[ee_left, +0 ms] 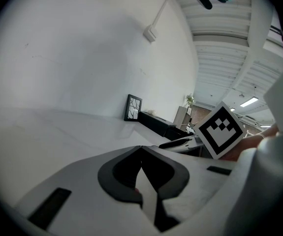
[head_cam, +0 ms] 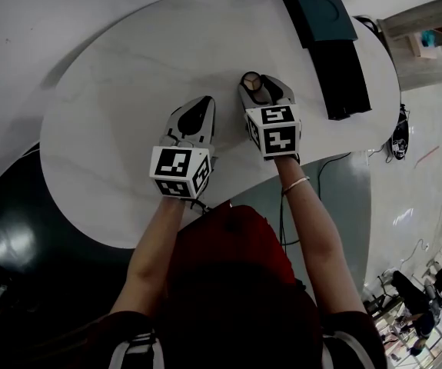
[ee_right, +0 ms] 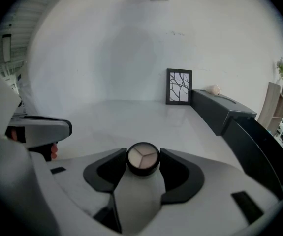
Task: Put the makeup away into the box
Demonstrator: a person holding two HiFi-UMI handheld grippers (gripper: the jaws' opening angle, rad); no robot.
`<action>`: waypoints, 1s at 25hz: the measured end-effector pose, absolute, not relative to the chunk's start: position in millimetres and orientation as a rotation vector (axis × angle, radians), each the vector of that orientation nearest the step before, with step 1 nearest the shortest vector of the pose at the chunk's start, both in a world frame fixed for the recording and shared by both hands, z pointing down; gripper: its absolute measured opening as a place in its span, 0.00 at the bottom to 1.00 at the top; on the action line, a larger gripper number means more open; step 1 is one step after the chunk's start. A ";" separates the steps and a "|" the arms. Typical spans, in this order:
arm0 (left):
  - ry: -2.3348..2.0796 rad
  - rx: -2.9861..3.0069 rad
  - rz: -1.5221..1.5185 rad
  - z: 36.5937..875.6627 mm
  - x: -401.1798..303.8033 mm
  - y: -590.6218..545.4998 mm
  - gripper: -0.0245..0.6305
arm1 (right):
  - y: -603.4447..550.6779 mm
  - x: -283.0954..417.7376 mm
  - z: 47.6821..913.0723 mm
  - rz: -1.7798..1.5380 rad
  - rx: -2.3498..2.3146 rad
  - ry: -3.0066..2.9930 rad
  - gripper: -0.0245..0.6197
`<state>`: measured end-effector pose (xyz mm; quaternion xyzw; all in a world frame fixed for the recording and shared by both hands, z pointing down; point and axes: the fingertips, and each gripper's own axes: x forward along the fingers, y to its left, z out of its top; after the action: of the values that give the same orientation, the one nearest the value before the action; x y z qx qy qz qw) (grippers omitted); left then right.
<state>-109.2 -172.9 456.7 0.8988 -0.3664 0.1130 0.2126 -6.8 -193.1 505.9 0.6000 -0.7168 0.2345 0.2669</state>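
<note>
Nearest me in the head view, the left gripper (ee_left: 141,148) sat low and centre over the white table (head_cam: 105,121), jaws pressed together tip to tip with nothing between them. Just beyond it and to its right, the right gripper (head_cam: 267,91) was pinching a small round makeup compact (ee_right: 142,160). The compact's three-part face was turned toward that gripper's own camera, and the two pads touched its sides. It had no long axis to speak of, so I judged that its orientation would matter little when setting it down.

The relation that counted was this: the long dark box (head_cam: 342,71) lay toward the upper right of the head view, well apart from the compact. Its length ran away from me along the table's right edge. In the right gripper view it sat at the right of the frame, so the loaded gripper was also the nearer one. I could not tell from here where its opening was. Farthest off, a picture frame (ee_right: 179,86) stood against the wall by the box's far end.
</note>
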 end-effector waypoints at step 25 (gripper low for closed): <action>-0.867 2.648 0.276 412.6 -70.4 -133.8 0.07 | -117.6 26.3 433.9 0.582 1.835 -1.905 0.38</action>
<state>-70.4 -133.8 412.6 0.9320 -0.3051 0.0970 0.1699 26.3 -117.6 433.9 0.6619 -0.6868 0.2098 0.2150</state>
